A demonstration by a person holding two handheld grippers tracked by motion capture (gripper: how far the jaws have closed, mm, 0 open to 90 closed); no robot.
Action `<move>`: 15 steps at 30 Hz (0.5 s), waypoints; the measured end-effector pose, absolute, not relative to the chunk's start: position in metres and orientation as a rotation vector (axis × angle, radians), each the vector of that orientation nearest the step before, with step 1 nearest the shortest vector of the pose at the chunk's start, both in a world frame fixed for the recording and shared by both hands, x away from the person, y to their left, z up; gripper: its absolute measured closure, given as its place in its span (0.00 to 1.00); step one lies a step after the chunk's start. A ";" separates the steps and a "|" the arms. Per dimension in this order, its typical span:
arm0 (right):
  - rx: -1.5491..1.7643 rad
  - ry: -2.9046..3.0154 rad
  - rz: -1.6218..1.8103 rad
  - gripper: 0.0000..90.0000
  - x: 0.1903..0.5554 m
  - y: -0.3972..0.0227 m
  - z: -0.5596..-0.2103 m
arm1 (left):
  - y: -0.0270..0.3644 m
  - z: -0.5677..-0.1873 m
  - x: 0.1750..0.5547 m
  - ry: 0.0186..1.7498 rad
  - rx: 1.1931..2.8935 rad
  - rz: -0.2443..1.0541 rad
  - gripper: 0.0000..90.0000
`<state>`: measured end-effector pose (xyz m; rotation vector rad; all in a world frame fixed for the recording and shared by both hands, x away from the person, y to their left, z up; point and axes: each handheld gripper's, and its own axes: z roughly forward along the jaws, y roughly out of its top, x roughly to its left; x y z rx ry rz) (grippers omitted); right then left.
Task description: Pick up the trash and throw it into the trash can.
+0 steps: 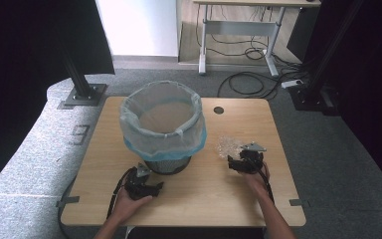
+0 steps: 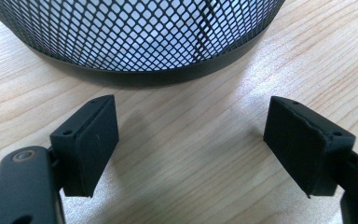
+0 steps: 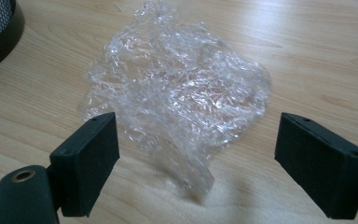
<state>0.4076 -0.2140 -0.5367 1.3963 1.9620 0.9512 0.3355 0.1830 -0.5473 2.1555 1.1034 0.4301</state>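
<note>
Wooden table (image 1: 189, 199) on grey carpet, desk legs and cables in the bkgd; a mesh bin (image 1: 162, 124) lined w/ a pale bag stands near the middle. Crumpled clear plastic wrap (image 1: 228, 146) lies flat on the wood to the right of the bin, apart from it. Right gripper (image 1: 239, 163) sits just on the person's side of the wrap and is by far the nearer hand. In the right gripper view the wrap (image 3: 177, 93) lies straight ahead of the jaws, its near tail reaching down between them; long axis runs roughly away from the jaws. Jaws wide apart, pads clear of the plastic on both sides, nothing gripped. Probably needs a short push fwd and down before closing. Left gripper (image 1: 146, 186) rests low by the bin's base (image 2: 135, 74), jaws also wide, bare wood between them, holding nothing.
</note>
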 end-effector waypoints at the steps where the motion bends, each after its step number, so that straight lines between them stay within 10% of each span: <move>1: 1.390 1.967 0.948 0.15 0.409 -0.213 -0.537 | 0.183 -0.547 0.335 1.104 2.155 0.430 0.20; 15: 1.349 2.047 0.846 0.74 0.419 -0.211 -0.547 | 0.182 -0.547 0.335 1.103 2.156 0.431 0.20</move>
